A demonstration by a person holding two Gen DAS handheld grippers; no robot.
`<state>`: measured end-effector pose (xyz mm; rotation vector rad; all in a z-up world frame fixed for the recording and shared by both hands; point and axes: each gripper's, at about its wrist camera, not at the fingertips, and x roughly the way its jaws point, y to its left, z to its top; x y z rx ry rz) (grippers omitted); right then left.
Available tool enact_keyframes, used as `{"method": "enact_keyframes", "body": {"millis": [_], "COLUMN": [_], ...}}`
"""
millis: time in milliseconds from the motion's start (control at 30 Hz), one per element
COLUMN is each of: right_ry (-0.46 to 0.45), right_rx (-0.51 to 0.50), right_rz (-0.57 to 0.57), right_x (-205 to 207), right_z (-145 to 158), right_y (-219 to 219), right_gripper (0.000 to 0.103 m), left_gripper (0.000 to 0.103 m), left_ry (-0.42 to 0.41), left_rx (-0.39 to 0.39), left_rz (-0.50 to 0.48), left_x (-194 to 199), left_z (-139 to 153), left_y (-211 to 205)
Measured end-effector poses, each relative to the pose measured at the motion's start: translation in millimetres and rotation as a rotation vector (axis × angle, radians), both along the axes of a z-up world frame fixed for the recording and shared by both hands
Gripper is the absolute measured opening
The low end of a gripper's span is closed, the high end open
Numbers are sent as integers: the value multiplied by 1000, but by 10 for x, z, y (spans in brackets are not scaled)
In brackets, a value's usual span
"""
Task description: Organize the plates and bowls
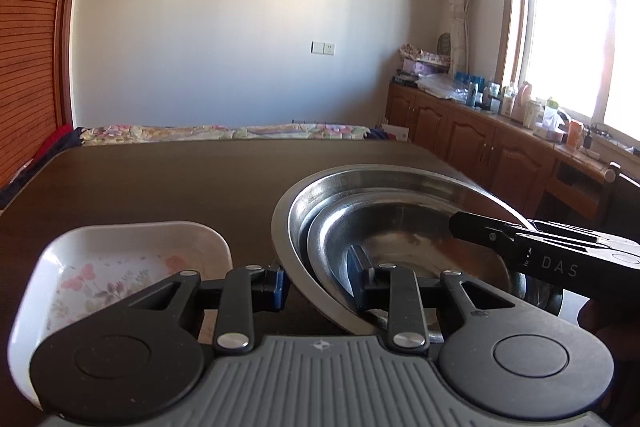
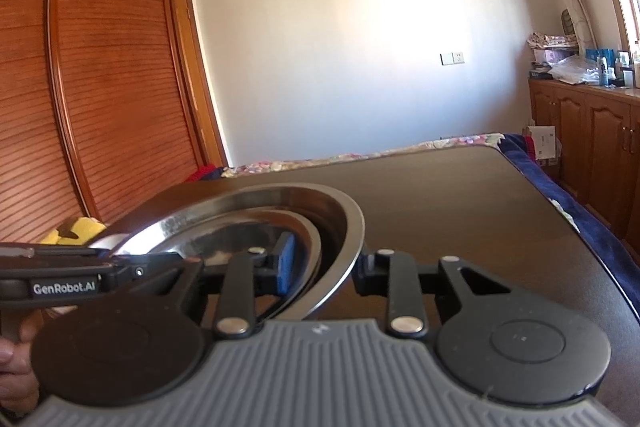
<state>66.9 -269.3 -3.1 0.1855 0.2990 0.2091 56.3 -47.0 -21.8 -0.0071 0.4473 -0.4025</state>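
Steel bowls (image 1: 400, 227) sit nested on my bench (image 1: 160, 187); each hand-held gripper, left (image 1: 320, 285) and right (image 2: 326, 267), straddles their rim, spread

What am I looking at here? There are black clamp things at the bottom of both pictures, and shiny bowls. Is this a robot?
No robot arm: a person holds a two-fingered gripper in each hand, and each carries a camera looking forward along its fingers. One picture comes from the left gripper, the other from the right gripper. On the dark table stand nested steel bowls: a large outer steel bowl with a smaller inner steel bowl inside. Each gripper's jaws straddle the bowls' rims from opposite sides; whether they pinch is unclear. A white floral dish sits beside the bowls, untouched. Each camera also catches the other gripper.
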Motion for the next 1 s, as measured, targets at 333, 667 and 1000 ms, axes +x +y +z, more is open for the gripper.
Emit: {"method": "enact_keyframes", "body": {"millis": [333, 667, 1000], "right_ry": [-43, -56, -45], "right_rx": [7, -4, -36], "right_rz": [75, 144, 195], "right_x": [41, 114, 200], "right_z": [172, 250, 267], "right_y": [200, 442, 684], "right_gripper": [31, 31, 31], "left_gripper": [32, 32, 32], "left_ry": [-41, -42, -22], "left_rx": [-11, 14, 8], "left_rz": [48, 104, 146], "left_x": [-46, -67, -33], "left_z": [239, 327, 285], "left_y": [291, 572, 815]}}
